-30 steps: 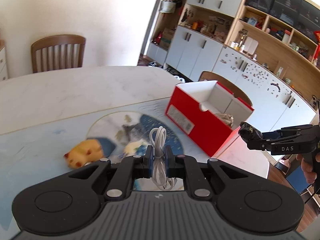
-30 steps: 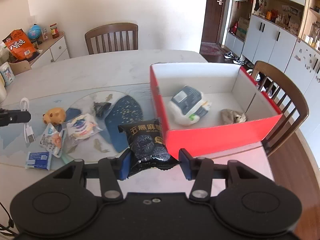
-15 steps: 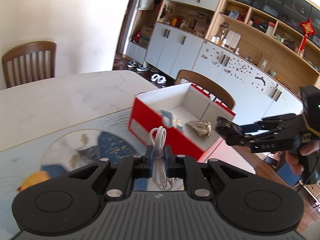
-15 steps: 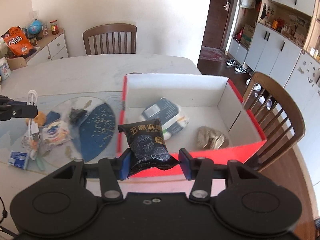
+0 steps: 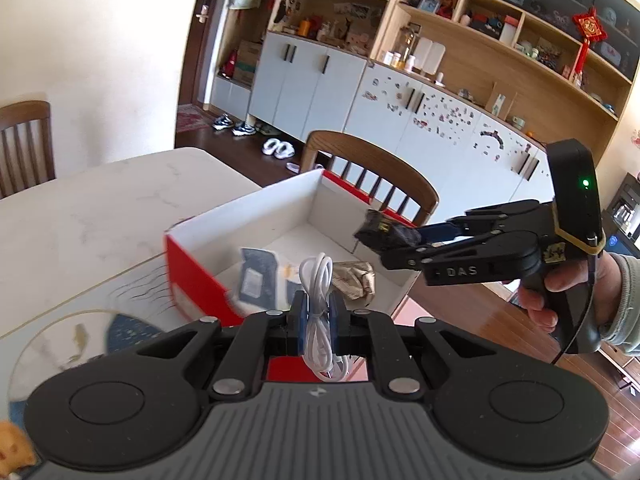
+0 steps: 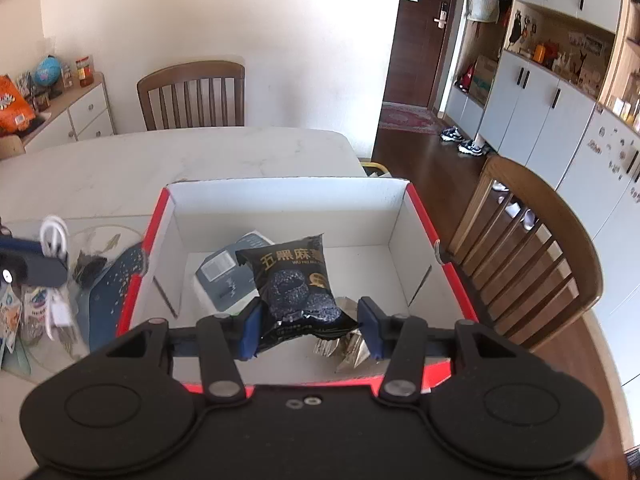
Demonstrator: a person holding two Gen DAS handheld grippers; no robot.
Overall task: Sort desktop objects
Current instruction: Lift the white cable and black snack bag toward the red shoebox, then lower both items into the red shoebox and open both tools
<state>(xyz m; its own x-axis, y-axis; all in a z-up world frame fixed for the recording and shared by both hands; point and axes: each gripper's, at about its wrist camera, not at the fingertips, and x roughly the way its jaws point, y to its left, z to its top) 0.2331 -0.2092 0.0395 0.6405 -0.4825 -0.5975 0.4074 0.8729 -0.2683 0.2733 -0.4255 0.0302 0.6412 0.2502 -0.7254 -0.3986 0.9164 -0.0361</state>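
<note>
A red cardboard box [image 6: 424, 224] with a white inside stands open on the table. My right gripper [image 6: 308, 324] is shut on a black snack packet [image 6: 296, 280] and hangs over the box's near half. Below it lie a white-and-blue pack [image 6: 224, 276] and a crumpled golden wrapper [image 6: 348, 348]. My left gripper [image 5: 318, 310] is shut on a coiled white cable [image 5: 318, 276], just short of the box's left wall [image 5: 192, 276]. In the left wrist view the right gripper [image 5: 390, 240] holds the packet [image 5: 380, 230] over the box's far corner.
Several loose packets [image 6: 36, 308] lie on a round glass mat left of the box, and a yellow toy [image 5: 14, 448] sits near the table's front. A wooden chair [image 6: 532, 248] stands close to the box's right side, and another chair [image 6: 192, 92] at the far edge.
Both grippers have travelled right toward the box. The black packet went from beside the box's left wall to above its inside. The cable moved from over the mat to the box's left wall.
</note>
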